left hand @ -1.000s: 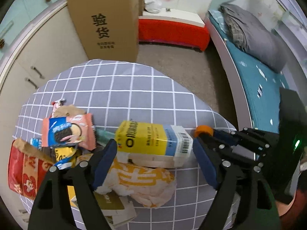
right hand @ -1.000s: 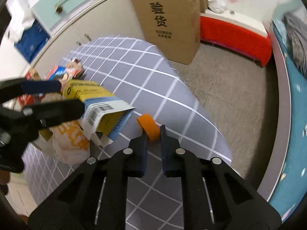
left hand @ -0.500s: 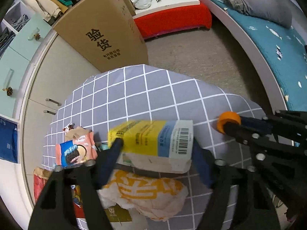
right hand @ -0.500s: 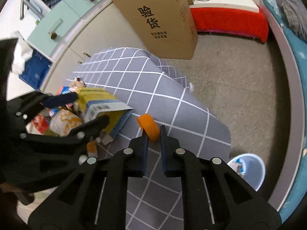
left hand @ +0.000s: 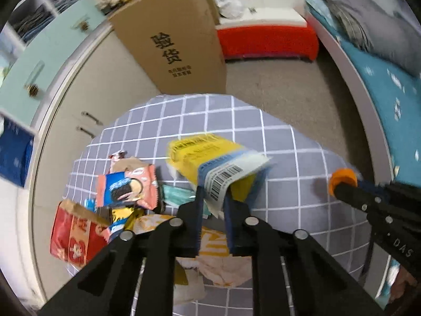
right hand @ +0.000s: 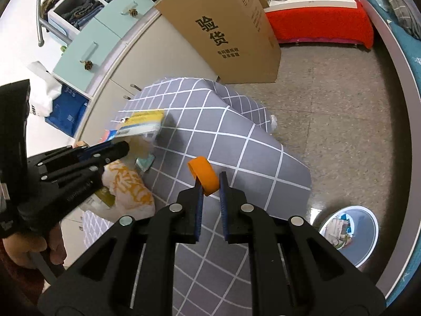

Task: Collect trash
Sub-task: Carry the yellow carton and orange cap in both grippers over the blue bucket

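My left gripper (left hand: pixel 213 205) is shut on the flap end of a yellow and blue carton (left hand: pixel 208 158) and holds it above the grey checked table (left hand: pixel 289 197). The carton also shows in the right wrist view (right hand: pixel 142 125). My right gripper (right hand: pixel 209 184) is shut on an orange tape roll (right hand: pixel 204 175), held above the table's right part; the roll also shows in the left wrist view (left hand: pixel 342 179). A pile of wrappers lies at the table's left: a cookie packet (left hand: pixel 126 187), a red bag (left hand: pixel 73 234) and a white and orange bag (left hand: pixel 215 252).
A blue trash bin (right hand: pixel 347 234) with litter inside stands on the floor right of the table. A tall cardboard box (right hand: pixel 231 31) leans on the cabinets behind the table. A bed (left hand: pixel 389 84) runs along the right. A red bench (right hand: pixel 321 23) stands at the back.
My left gripper closed on the carton's end and lifted it off the pile. Both grippers rose, and the right gripper carried the orange roll higher above the table.
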